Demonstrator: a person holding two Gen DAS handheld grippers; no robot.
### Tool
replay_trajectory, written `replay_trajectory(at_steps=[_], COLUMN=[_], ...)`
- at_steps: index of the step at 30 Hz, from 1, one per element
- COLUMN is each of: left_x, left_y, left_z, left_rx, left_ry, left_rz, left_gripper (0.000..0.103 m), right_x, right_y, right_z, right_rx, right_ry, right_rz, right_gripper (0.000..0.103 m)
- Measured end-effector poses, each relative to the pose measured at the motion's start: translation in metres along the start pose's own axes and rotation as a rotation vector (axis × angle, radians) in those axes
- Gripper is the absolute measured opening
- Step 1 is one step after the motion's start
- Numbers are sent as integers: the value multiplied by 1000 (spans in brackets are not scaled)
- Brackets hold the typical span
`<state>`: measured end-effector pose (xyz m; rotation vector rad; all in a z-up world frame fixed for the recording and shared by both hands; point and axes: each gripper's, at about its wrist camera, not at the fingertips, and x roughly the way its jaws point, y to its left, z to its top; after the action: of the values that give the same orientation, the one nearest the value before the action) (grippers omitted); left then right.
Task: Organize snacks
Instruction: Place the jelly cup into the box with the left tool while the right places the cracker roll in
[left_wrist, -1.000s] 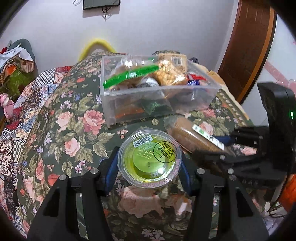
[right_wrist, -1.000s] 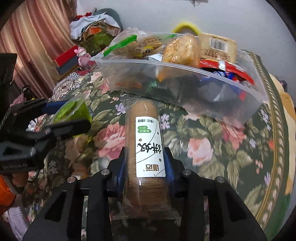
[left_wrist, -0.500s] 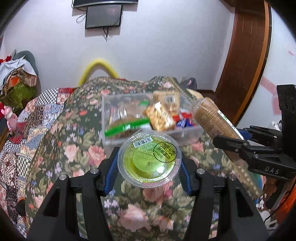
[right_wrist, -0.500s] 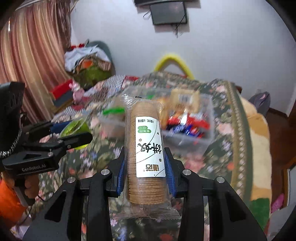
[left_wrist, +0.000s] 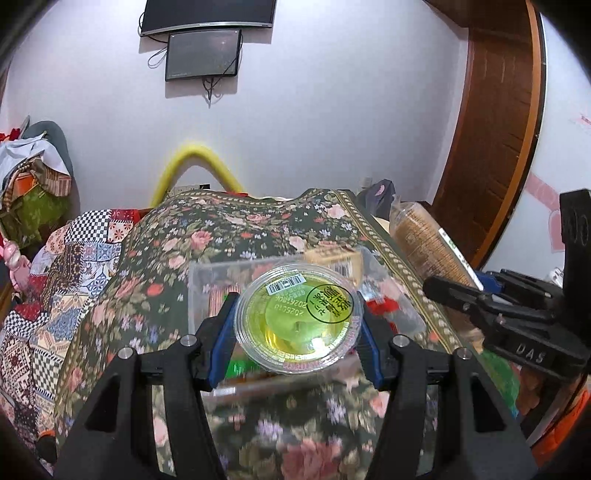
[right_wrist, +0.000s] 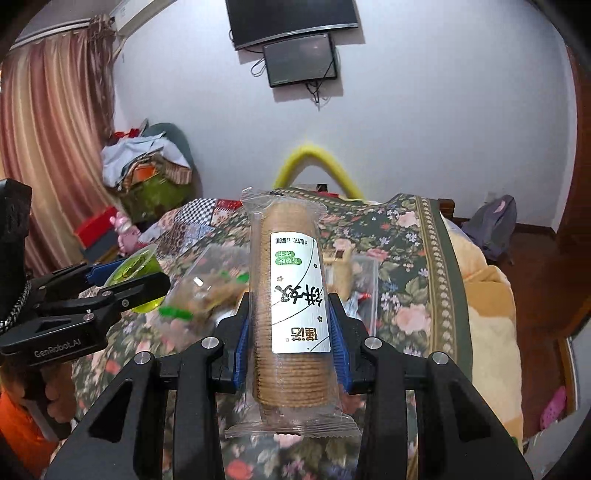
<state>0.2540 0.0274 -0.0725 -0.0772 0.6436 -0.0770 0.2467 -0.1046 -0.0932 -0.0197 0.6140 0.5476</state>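
Left tool (left_wrist: 297, 325) gripping green jelly cup (left_wrist: 295, 323) | right tool (right_wrist: 291, 325) clamping cracker sleeve (right_wrist: 288, 295) | clear bin (left_wrist: 207, 291) lying at 12 o'clock

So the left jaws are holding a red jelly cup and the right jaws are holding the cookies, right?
Not quite: the jelly cup in the left gripper is green, not red, as the left wrist view shows. The right gripper does hold the cookies.

The left gripper (left_wrist: 297, 325) clamps a green jelly cup (left_wrist: 297, 323) above the clear snack bin (left_wrist: 207, 295) on the floral bed (left_wrist: 155, 258).
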Motion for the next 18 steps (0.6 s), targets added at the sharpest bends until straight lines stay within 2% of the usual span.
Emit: replay_trajectory(at_steps=[6,10,18], left_x=[43,75,115], left_y=[8,11,23], left_z=[15,20,14], left_rx=[-19,-10,-56], left_ry=[53,88,161], left_rz=[13,57,64], left_gripper=[57,57,57], right_x=[30,52,82], right_y=[-9,-9,-11], right_z=[5,3,-8], right_rx=[31,36,-7], right_ry=[22,54,125], right_rz=[-8,-3,-1], right_gripper=[34,34,34])
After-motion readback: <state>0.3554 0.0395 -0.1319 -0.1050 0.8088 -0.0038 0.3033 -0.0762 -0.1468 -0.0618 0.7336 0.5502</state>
